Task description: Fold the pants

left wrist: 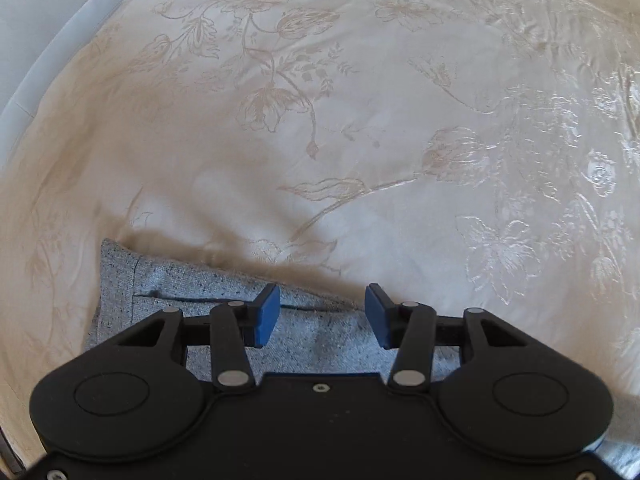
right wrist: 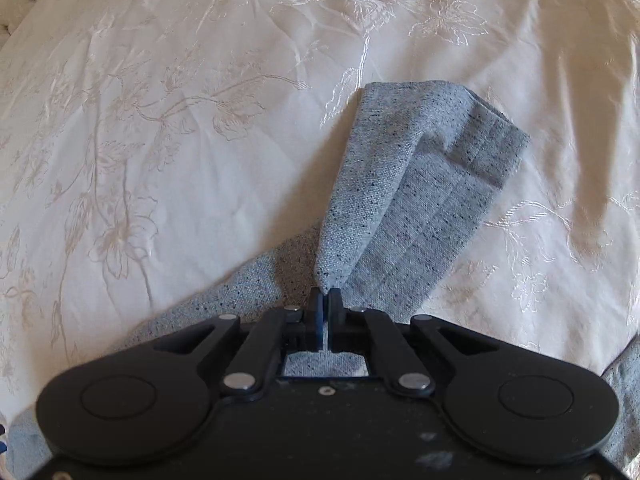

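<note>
1. The right gripper [right wrist: 325, 291] is pinching a fold of the grey speckled pants [right wrist: 404, 200], its blue fingers [right wrist: 318, 316] pressed together with only the fabric between them.
2. From the pinch, one pant leg is running straight ahead of the fingertips and leaning to the right, its long axis pointing up and away from the gripper.
3. The hemmed cuff [right wrist: 488, 148] is lying at the far end of that leg, ahead and to the right of the fingertips, with a narrow flap doubled over along the left edge.
4. More grey cloth is spreading behind and to the left of the fingers, under the gripper body.
5. The left gripper [left wrist: 322, 316] is hovering with its fingers [left wrist: 267, 314] spread wide, gripping nothing.
6. Beneath and between those fingers, another part of the pants [left wrist: 208, 292] is lying flat, its stitched edge [left wrist: 120, 280] off to the left and a seam running left to right across the fingers.
7. The cream floral bedspread [left wrist: 320, 120] is stretching ahead of both grippers.
</note>
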A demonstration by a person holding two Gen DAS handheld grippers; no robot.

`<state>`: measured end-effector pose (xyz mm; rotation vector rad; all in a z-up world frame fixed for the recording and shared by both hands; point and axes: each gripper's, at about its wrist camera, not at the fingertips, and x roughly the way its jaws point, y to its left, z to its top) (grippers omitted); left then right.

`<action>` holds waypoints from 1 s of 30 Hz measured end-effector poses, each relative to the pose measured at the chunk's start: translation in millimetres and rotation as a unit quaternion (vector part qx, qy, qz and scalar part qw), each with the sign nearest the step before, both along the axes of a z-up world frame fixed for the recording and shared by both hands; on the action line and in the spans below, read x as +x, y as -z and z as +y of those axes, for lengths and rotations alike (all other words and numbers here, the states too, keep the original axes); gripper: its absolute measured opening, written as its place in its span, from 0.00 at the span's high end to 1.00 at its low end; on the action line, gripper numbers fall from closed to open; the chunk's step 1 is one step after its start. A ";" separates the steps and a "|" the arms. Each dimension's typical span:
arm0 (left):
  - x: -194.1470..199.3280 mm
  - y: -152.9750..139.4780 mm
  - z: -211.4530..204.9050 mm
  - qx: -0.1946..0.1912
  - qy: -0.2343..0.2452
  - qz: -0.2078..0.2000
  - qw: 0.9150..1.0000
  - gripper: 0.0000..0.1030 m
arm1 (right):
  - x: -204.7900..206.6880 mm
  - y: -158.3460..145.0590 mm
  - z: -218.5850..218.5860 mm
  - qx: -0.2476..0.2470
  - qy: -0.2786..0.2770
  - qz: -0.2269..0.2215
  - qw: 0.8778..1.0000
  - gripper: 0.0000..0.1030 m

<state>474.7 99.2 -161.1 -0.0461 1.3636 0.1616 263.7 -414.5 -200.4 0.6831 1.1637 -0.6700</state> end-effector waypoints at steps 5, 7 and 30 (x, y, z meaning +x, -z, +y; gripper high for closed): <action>9.9 16.8 -9.2 0.007 -0.011 0.034 0.999 0.46 | -8.3 -2.2 1.7 -0.006 -0.018 -0.008 1.000 0.99; 12.1 26.0 -13.3 0.009 -0.022 0.051 0.998 0.43 | -4.9 -2.1 2.1 -0.009 -0.021 -0.009 1.000 0.99; -210.7 -108.2 46.3 -0.061 0.045 -0.075 0.994 0.84 | -169.3 -133.4 17.2 -0.002 -0.022 -0.074 0.997 0.99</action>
